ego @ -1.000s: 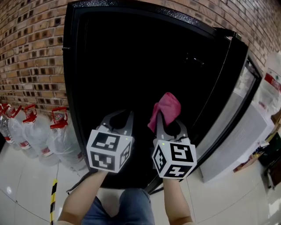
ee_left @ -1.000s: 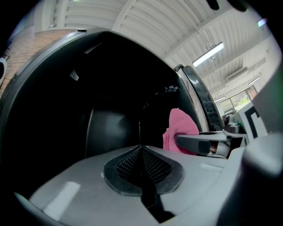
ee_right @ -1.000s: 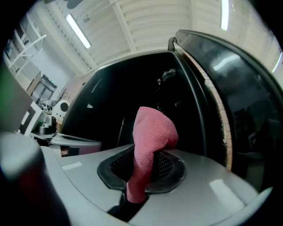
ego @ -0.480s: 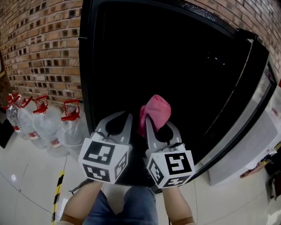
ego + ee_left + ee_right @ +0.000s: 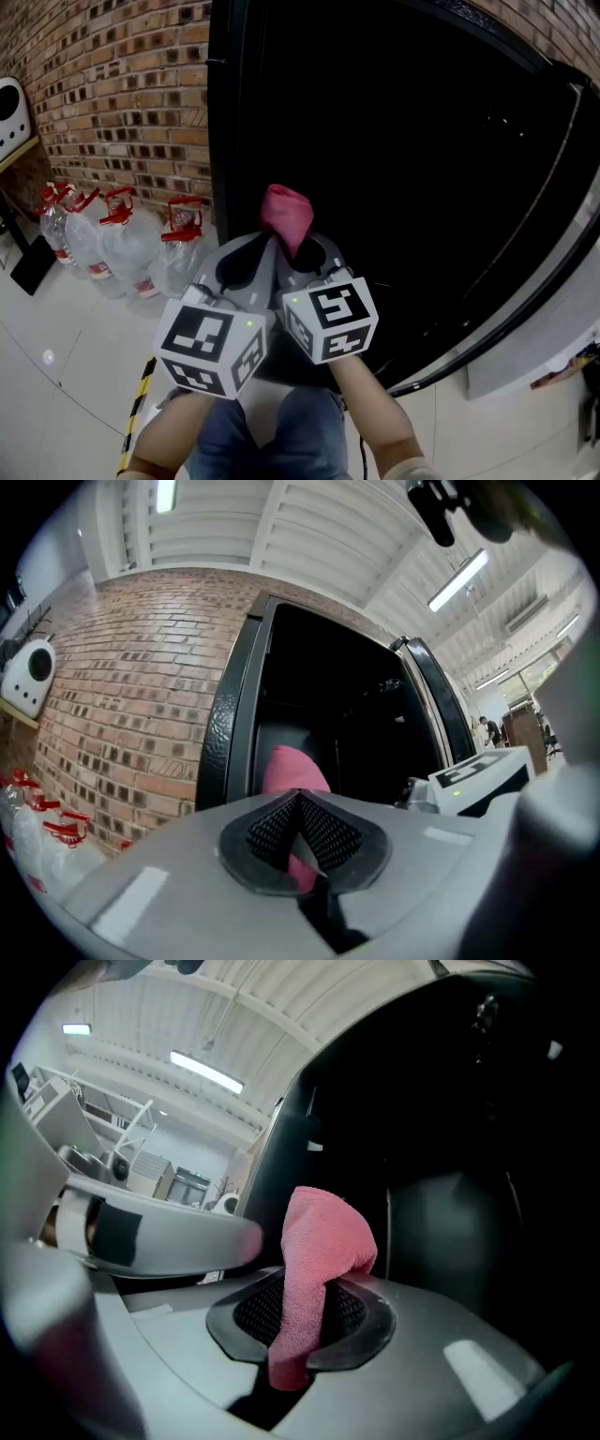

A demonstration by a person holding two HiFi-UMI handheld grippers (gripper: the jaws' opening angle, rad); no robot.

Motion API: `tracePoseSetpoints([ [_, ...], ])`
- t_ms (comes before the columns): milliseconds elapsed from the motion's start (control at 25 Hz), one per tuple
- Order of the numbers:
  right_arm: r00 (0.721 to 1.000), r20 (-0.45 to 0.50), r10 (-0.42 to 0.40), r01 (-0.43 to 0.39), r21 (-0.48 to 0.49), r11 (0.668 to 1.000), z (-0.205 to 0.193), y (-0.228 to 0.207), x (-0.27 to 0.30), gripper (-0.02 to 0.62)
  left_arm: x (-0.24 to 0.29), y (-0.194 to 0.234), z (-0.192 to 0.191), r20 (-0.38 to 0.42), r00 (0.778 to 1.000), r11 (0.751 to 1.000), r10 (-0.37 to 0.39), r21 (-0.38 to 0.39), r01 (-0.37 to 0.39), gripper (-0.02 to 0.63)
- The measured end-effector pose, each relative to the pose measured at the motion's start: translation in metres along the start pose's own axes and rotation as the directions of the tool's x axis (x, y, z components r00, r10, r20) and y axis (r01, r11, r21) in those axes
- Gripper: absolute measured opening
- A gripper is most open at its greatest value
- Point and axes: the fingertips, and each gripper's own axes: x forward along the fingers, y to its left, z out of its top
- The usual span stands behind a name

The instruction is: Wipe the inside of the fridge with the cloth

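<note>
One cloth (image 5: 286, 214) is pinched upright between the jaws of the right gripper (image 5: 302, 1321), its long axis pointing at the one open fridge (image 5: 221, 141), whose dark interior lies directly ahead. The left gripper (image 5: 300, 801) is pressed together on nothing, just beside the right. The right gripper is judged the nearer for wiping. Four water bottles (image 5: 127, 253) are stood beside the fridge's left edge.

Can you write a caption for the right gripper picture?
Right gripper pinches a pink cloth before the dark fridge.
</note>
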Motion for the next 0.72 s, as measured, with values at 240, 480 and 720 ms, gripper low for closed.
tracePoseSetpoints([
  [240,0.997,-0.055,-0.056,0.056,-0.009,0.998,-0.007,-0.033,0.042,0.055,-0.001,0.006,-0.001,-0.005,1.000,1.000,0.008,0.002,-0.008,-0.017],
  [480,0.985,-0.079,-0.152,0.148,-0.057,0.987,-0.011,-0.078,0.084,0.055,0.009,0.002,-0.014,-0.029,1.000,1.000,0.006,0.001,-0.006,-0.017],
  [720,0.969,-0.106,-0.222,0.221,-0.024,0.975,-0.026,-0.119,0.122,0.057,0.016,-0.002,-0.014,-0.033,0.999,1.000,0.002,-0.004,-0.002,-0.009],
])
